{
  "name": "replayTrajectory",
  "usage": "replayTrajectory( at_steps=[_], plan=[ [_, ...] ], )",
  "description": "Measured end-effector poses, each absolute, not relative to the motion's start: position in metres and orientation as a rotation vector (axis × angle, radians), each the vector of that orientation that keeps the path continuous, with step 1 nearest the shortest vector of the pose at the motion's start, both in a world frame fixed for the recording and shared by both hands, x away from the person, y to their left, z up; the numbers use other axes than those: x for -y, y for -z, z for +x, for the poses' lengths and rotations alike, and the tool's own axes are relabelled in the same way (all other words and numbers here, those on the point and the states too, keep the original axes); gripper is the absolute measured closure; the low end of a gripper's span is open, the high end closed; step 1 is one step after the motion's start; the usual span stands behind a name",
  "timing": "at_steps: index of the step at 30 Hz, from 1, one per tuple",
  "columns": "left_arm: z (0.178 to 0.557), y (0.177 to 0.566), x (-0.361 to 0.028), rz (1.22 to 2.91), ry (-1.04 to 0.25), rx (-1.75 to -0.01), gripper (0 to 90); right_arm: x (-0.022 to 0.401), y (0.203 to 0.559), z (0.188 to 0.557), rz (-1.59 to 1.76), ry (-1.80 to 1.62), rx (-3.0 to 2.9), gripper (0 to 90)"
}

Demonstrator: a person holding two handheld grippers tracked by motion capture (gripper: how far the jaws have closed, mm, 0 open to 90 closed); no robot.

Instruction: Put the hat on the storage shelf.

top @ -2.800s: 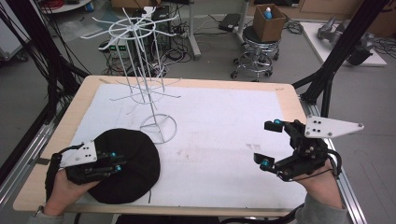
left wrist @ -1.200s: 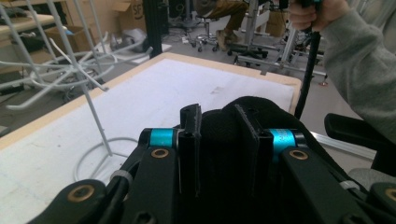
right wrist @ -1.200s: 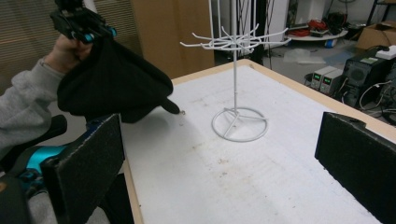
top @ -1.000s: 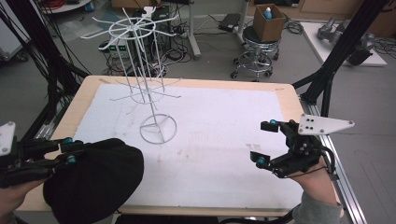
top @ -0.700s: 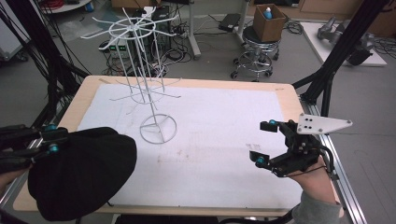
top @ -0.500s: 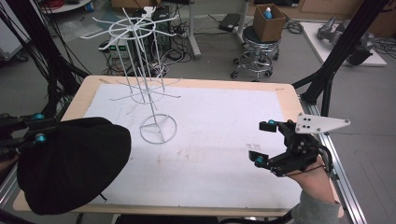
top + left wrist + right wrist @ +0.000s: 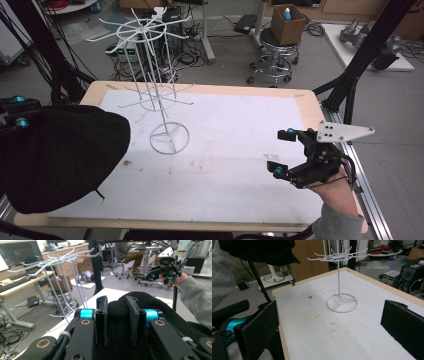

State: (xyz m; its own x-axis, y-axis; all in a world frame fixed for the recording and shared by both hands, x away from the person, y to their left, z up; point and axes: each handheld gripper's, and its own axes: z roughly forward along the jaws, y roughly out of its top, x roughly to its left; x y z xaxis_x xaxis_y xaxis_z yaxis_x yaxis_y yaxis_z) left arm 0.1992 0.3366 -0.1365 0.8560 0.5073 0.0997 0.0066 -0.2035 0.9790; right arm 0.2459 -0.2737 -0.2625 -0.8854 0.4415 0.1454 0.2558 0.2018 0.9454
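Observation:
A black knit hat hangs in the air over the table's front left corner, lifted clear of the white mat. My left gripper is shut on its upper edge at the far left of the high view. In the left gripper view the jaws of that gripper pinch a fold of the hat. My right gripper stands open and empty above the mat's right side. In the right gripper view its wide-apart jaws frame the mat, and the hat shows at the top left.
A white wire display rack with several hooks stands on the mat's left-centre, its ring base just right of the hat. The same rack rises ahead of my left gripper, and the rack faces my right gripper. Wooden table edge surrounds the mat.
My left gripper has lifted the hat off the mat and carried it up and to the left. The right gripper has stayed where it was, open.

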Motion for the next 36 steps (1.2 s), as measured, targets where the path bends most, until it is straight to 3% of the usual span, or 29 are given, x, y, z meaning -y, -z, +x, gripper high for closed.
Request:
replayTrajectory(
  at_steps=[36],
  plan=[
    [0.229,0.044,-0.346,1.694,-0.537,-0.375,71.7,0.289,0.270,0.253,0.761,-1.786,-2.274,0.8]
  ],
)
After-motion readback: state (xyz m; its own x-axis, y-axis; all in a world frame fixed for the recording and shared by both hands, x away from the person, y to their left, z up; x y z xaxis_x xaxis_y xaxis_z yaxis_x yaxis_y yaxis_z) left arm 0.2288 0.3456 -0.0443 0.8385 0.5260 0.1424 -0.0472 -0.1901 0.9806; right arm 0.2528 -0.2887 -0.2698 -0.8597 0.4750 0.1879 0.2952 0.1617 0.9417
